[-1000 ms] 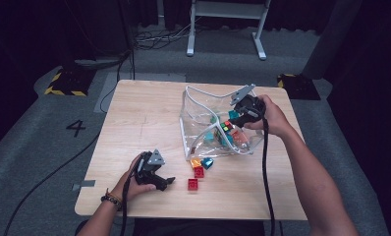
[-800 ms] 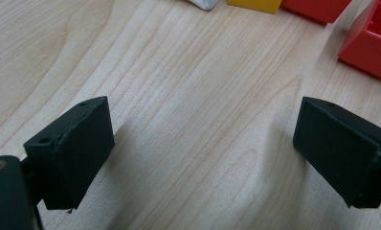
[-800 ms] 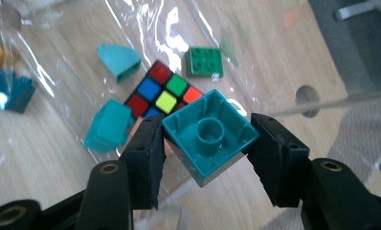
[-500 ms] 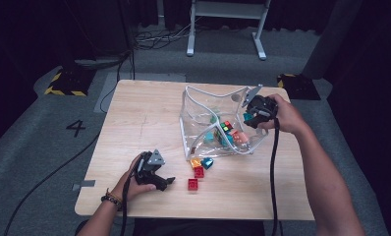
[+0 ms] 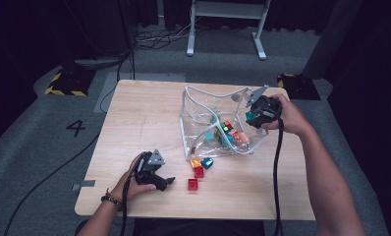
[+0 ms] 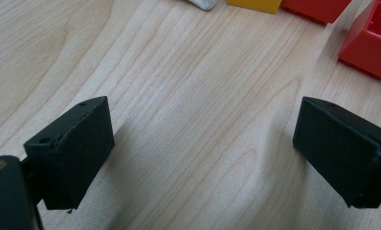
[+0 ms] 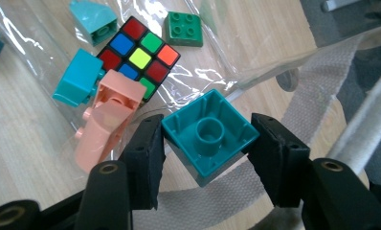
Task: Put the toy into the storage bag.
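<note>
The teal block (image 7: 208, 135) is pinched in my right tool (image 7: 205, 143), which has drawn back from over the clear bag (image 5: 218, 125) to its far edge, so it's coming out. My left tool (image 6: 203, 158) rests spread on the worktop (image 5: 144, 123), near the red bricks (image 5: 193, 184).

Teal brick (image 7: 208, 133), multicoloured cube (image 7: 139, 58), red bricks (image 5: 193, 184)

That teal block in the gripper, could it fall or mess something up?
It might. The right gripper pinches the hollow teal plastic block by two slanted sides, so it could twist and slip out. It hangs near the white-trimmed edge of the clear plastic bag, so a drop could bounce outside, beside the small red brick on the wooden table. Pushing down could also jostle the colourful puzzle cube or the peach plastic piece.
</note>
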A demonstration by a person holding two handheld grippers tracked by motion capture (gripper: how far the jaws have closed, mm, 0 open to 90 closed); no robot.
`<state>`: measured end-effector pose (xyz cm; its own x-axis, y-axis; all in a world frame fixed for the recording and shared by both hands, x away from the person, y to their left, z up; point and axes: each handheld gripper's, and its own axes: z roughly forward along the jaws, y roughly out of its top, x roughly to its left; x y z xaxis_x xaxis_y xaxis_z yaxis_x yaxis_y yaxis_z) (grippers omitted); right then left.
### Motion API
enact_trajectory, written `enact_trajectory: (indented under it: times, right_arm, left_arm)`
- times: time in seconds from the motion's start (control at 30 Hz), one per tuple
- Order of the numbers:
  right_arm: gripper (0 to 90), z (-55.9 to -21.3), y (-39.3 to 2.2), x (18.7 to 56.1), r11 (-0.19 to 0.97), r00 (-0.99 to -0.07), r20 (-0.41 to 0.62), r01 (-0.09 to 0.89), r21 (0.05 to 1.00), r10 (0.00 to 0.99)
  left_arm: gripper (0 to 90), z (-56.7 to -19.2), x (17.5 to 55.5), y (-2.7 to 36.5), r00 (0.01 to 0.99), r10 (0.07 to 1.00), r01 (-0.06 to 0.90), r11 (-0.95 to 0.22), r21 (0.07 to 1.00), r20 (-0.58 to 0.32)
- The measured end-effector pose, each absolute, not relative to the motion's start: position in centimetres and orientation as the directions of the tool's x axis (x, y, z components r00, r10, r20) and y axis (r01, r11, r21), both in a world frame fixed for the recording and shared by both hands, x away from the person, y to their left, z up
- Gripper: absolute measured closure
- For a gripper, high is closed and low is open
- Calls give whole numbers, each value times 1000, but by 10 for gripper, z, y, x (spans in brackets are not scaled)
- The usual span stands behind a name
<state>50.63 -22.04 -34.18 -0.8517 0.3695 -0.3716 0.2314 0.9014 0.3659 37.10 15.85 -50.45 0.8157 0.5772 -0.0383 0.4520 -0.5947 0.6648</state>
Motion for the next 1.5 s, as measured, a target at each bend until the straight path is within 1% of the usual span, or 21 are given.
enact_trajectory:
  times: [0.03, 0.1, 0.27, 0.37, 0.4, 0.47, 0.53, 0.67, 0.73, 0.77, 0.87, 0.93, 0.97, 1.17, 1.27, 1.5]
  right_arm:
    - [471, -342, -221, 506, 905, -856, -373, 219, 365, 358]
    - [426, -341, -222, 504, 900, -858, -366, 219, 377, 361]
    - [440, -339, -225, 494, 877, -861, -359, 181, 445, 359]
    - [424, -336, -231, 483, 832, -861, -319, 188, 522, 395]
    - [416, -336, -234, 482, 809, -865, -307, 172, 562, 397]
    - [404, -334, -237, 472, 761, -860, -270, 188, 621, 433]
    - [404, -333, -241, 461, 715, -859, -257, 166, 680, 443]
    - [412, -335, -250, 435, 630, -849, -245, 127, 766, 469]
    - [424, -336, -254, 424, 591, -845, -230, 121, 797, 483]
    - [425, -338, -256, 416, 567, -846, -205, 133, 813, 492]
    - [430, -344, -259, 400, 537, -852, -190, 122, 835, 488]
    - [430, -346, -259, 396, 529, -853, -186, 119, 840, 488]
    - [430, -352, -260, 385, 502, -862, -158, 124, 856, 482]
    - [418, -366, -256, 363, 465, -886, -123, 113, 878, 447]
    - [410, -375, -250, 354, 479, -897, -126, 105, 872, 425]
    - [403, -396, -231, 338, 471, -933, -80, 103, 876, 352]
  left_arm:
    - [70, -504, 371, 159, 816, 577, 452, -595, 665, -38]
    - [69, -504, 371, 159, 816, 577, 452, -595, 665, -38]
    - [70, -504, 371, 159, 816, 577, 452, -595, 665, -38]
    - [70, -504, 371, 159, 816, 577, 454, -595, 663, -41]
    - [70, -505, 371, 158, 815, 578, 452, -594, 665, -37]
    - [70, -504, 371, 159, 816, 577, 452, -595, 665, -39]
    - [70, -504, 371, 158, 815, 578, 452, -594, 665, -37]
    - [70, -504, 371, 158, 815, 578, 452, -595, 665, -36]
    - [70, -504, 371, 159, 816, 577, 452, -595, 665, -38]
    - [69, -504, 371, 159, 816, 577, 452, -595, 665, -38]
    - [70, -504, 371, 159, 816, 577, 452, -595, 665, -38]
    - [70, -504, 371, 159, 816, 577, 452, -595, 665, -38]
    - [70, -504, 371, 159, 816, 577, 452, -595, 664, -38]
    - [70, -504, 371, 159, 815, 578, 452, -595, 665, -38]
    - [70, -504, 371, 159, 815, 578, 452, -595, 665, -38]
    - [70, -504, 371, 159, 816, 577, 449, -597, 665, -33]
